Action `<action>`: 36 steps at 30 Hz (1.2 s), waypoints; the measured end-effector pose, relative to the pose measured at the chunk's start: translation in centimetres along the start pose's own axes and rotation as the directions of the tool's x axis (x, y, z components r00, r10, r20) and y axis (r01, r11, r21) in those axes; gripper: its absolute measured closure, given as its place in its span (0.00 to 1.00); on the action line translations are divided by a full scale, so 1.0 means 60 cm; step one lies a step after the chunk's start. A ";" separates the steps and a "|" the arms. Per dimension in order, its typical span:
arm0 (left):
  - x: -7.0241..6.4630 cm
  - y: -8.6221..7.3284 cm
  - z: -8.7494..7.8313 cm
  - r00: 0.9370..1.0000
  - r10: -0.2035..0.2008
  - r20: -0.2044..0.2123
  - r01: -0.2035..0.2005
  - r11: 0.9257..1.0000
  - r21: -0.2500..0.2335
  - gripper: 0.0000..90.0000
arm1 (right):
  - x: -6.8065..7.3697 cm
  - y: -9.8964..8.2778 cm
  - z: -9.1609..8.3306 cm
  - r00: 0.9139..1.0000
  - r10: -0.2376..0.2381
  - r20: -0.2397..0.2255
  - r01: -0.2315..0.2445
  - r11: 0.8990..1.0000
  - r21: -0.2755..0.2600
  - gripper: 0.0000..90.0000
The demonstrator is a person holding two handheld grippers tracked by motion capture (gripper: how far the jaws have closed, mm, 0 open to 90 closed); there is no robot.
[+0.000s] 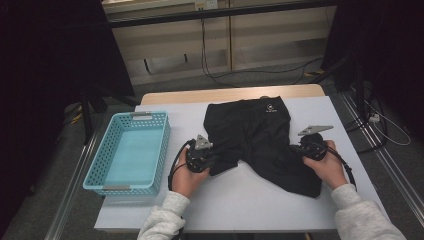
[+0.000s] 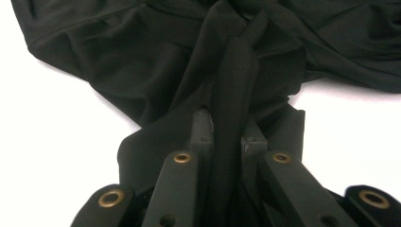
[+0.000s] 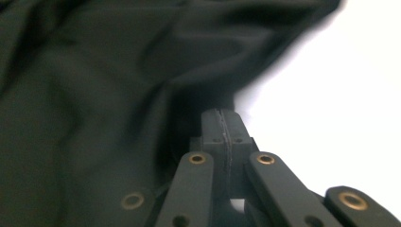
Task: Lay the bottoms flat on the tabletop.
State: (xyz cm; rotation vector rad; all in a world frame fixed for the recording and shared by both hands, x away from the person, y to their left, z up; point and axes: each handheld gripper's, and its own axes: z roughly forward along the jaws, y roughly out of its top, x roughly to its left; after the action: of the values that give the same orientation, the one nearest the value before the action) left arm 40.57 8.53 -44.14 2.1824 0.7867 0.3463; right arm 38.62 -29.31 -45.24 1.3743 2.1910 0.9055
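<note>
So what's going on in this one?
A person works a pair of black shorts spread on a white table. The left gripper is pinching a fold of the fabric at one leg; the right gripper is shut at the edge of the other leg. A blue basket waits at the left.

Light grey fleecy sleeves (image 1: 165,220), black fingers (image 2: 201,130), brass-ringed screws, grey plates, seemingly black cables.

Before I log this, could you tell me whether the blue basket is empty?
Empty: the blue basket shows only its bare floor in the high view.
</note>
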 end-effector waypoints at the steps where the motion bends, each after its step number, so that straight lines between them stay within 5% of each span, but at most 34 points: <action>1: 0.000 0.000 0.001 1.000 0.000 -0.001 0.000 1.000 -0.002 0.90 | -0.009 -0.001 -0.009 1.000 0.012 0.017 -0.012 1.000 -0.016 1.00; 8: -0.004 0.001 0.005 1.000 0.004 0.005 -0.004 1.000 0.012 0.90 | -0.043 -0.017 -0.043 0.986 -0.003 0.169 0.008 0.999 -0.031 0.99; 16: 0.002 -0.001 0.000 1.000 -0.005 -0.008 0.006 1.000 0.022 0.90 | -0.045 -0.009 -0.040 0.985 0.030 0.172 -0.014 0.995 -0.095 0.79; 21: 0.001 -0.002 -0.001 1.000 -0.007 -0.002 0.007 0.999 0.031 0.90 | -0.055 0.003 -0.009 0.989 0.083 0.127 -0.071 0.993 -0.097 0.69; 28: 0.000 -0.005 0.006 1.000 -0.001 0.018 0.001 0.999 0.033 0.90 | -0.070 0.023 0.042 0.981 0.161 0.106 -0.153 0.985 -0.082 0.64; 31: 0.000 -0.006 0.008 0.999 0.001 0.032 -0.002 0.999 0.039 0.90 | -0.076 0.029 0.060 0.981 0.161 0.112 -0.152 0.985 -0.084 0.68; 33: -0.001 -0.005 0.008 0.999 0.001 0.036 -0.002 0.999 0.037 0.90 | -0.081 0.036 0.066 0.980 0.182 0.084 -0.175 0.981 -0.083 0.78; 35: -0.001 -0.003 0.008 0.999 0.007 0.036 -0.008 1.000 0.028 0.90 | -0.082 0.041 0.073 0.982 0.179 0.054 -0.175 0.981 -0.081 1.00; 36: -0.003 -0.002 0.008 0.999 0.005 0.041 -0.007 1.000 0.028 0.90 | -0.083 0.044 0.074 0.982 0.187 0.039 -0.183 0.980 -0.076 1.00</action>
State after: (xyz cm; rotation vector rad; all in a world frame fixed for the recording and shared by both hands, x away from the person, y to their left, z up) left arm 40.61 8.23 -44.56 2.2117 0.7670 0.2946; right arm 45.34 -31.60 -46.57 1.5677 2.0010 0.9974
